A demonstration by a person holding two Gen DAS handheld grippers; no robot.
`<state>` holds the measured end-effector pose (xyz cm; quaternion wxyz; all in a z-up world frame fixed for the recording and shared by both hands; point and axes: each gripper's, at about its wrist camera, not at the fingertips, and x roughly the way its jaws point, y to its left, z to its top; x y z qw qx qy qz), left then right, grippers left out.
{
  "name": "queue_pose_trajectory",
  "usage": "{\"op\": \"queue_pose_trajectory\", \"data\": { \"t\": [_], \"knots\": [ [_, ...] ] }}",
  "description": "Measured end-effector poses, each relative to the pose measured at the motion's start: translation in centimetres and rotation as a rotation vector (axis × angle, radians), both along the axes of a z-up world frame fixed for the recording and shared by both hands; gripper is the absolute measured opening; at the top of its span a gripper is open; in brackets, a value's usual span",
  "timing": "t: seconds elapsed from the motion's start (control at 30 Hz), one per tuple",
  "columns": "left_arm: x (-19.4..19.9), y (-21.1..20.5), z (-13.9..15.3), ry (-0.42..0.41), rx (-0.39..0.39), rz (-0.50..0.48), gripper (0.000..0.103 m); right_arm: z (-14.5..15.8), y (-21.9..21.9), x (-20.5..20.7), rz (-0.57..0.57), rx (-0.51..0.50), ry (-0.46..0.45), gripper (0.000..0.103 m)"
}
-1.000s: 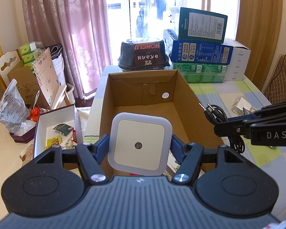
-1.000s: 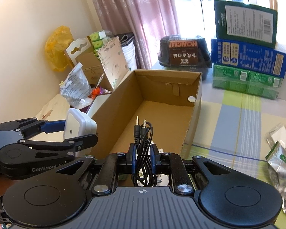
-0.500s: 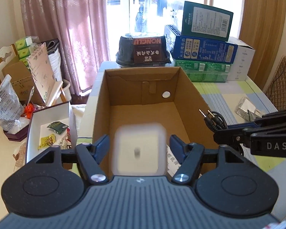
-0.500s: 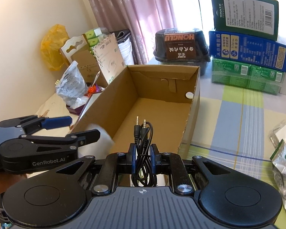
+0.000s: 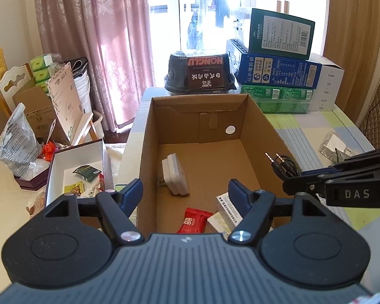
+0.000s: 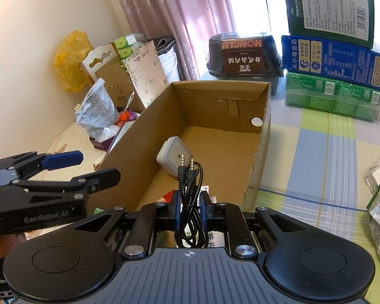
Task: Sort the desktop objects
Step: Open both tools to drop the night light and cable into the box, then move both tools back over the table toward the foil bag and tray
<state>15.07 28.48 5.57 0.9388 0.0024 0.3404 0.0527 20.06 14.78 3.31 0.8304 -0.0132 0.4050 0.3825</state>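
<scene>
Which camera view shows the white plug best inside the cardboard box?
The left wrist view: the white plug lies unobstructed on the cardboard box floor, prongs showing. In the right wrist view the black cable held there partly covers the plug.

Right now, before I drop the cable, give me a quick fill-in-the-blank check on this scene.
1. The white plug-in light lies inside the ____ box.
2. The right gripper is shut on a coiled black ____.
3. The left gripper has ____ between its jaws, which are opening.
4. The snack packet in the box is ____.

Missing words: cardboard; audio cable; nothing; red
</scene>
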Motion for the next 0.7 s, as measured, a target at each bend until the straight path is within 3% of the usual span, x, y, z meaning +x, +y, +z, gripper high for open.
{"op": "queue_pose_trajectory", "data": {
  "t": [0.07, 0.13, 0.2, 0.37, 0.53, 0.7],
  "knots": [
    [-0.2, 0.0, 0.0, -0.001, 0.001, 0.002, 0.074, 0.1, -0.1, 0.2, -0.016, 0.008, -0.003, 0.016],
    [-0.3, 0.0, -0.1, 0.0, 0.001, 0.005, 0.076, 0.2, -0.4, 0.2, -0.024, 0.022, -0.009, 0.03],
    [-0.5, 0.0, -0.1, 0.003, 0.003, 0.008, 0.077, 0.3, -0.9, 0.0, -0.034, 0.025, -0.015, 0.035],
    [-1.0, -0.1, -0.1, 0.003, 0.005, 0.016, 0.08, 0.5, -2.5, -0.4, -0.06, 0.03, -0.017, 0.04],
    [-1.8, -0.7, 0.3, 0.005, -0.008, 0.028, 0.086, 0.9, -4.8, -1.5, -0.089, 0.046, -0.021, 0.056],
    [-3.2, -2.0, 1.0, 0.014, 0.0, 0.036, 0.091, 1.6, -7.1, -3.2, -0.11, 0.058, -0.021, 0.065]
  ]
}}
